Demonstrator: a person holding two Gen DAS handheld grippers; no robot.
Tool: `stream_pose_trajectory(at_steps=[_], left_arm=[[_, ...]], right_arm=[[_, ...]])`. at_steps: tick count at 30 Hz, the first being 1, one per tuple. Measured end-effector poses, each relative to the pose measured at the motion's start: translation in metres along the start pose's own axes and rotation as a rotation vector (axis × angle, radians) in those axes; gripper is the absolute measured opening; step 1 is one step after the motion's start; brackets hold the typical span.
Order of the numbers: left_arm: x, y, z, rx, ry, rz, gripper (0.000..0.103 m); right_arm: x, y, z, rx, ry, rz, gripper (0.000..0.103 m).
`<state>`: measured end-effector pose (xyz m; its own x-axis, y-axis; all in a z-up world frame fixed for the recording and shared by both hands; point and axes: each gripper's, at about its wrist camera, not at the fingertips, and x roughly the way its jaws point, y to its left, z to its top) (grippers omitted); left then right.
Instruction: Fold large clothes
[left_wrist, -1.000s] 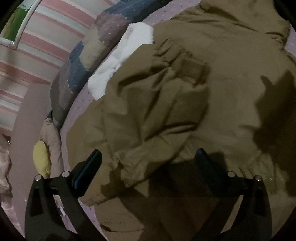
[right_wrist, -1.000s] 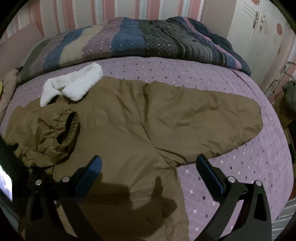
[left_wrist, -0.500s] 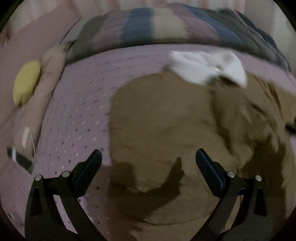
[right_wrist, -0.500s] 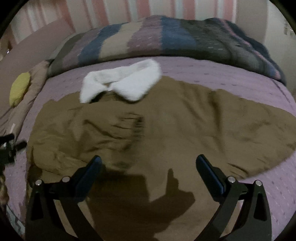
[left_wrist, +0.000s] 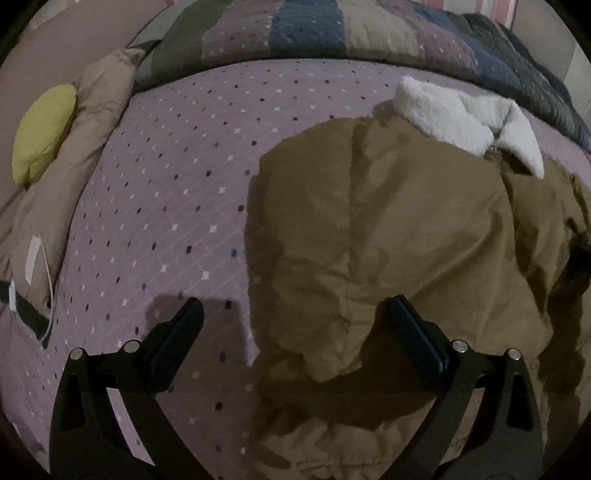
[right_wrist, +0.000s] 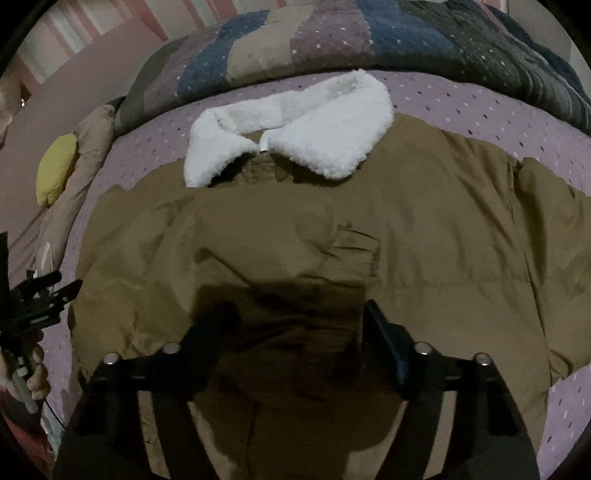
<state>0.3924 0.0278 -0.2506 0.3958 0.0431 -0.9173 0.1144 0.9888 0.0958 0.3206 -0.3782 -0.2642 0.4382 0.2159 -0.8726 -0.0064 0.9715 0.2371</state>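
Observation:
A large brown padded jacket (right_wrist: 424, 240) with a white fleece collar (right_wrist: 295, 136) lies flat on the purple dotted bedspread (left_wrist: 166, 192). Its left sleeve is folded in across the chest, cuff (right_wrist: 358, 247) near the middle. In the left wrist view the jacket's (left_wrist: 388, 229) left edge lies between my fingers, with the collar (left_wrist: 461, 122) at the upper right. My left gripper (left_wrist: 295, 321) is open and empty over that edge. My right gripper (right_wrist: 295, 325) is open and empty low over the jacket's middle. The left gripper also shows at the left edge of the right wrist view (right_wrist: 40, 299).
A striped quilt (right_wrist: 332, 40) is heaped along the far side of the bed. A beige pillow (left_wrist: 74, 177) and a yellow cushion (left_wrist: 40, 129) lie at the left edge. Bare bedspread lies left of the jacket.
The left gripper has swung left off the folded sleeve to the jacket's left edge. The right gripper has moved left and closer, from the right sleeve to the jacket's centre. Both stayed open.

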Motion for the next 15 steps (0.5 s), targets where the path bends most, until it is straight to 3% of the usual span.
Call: stream_pose_trajectory(at_steps=[4,10,15], left_arm=[[-0.005,0.001,0.003,-0.015,0.008,-0.008,0.091],[-0.05,-0.036,0.0,0.048,-0.107,0.007,0.09],[-0.051,-0.073,0.001,0.104,-0.11,-0.022,0.09]], right_arm=[[-0.012,0.003,0.001,-0.048,-0.032,-0.041,0.025],[-0.049,-0.008,-0.002,-0.164,-0.111,-0.359,0.021],[-0.047,-0.051,-0.007,-0.15,-0.087,-0.551,0.021]])
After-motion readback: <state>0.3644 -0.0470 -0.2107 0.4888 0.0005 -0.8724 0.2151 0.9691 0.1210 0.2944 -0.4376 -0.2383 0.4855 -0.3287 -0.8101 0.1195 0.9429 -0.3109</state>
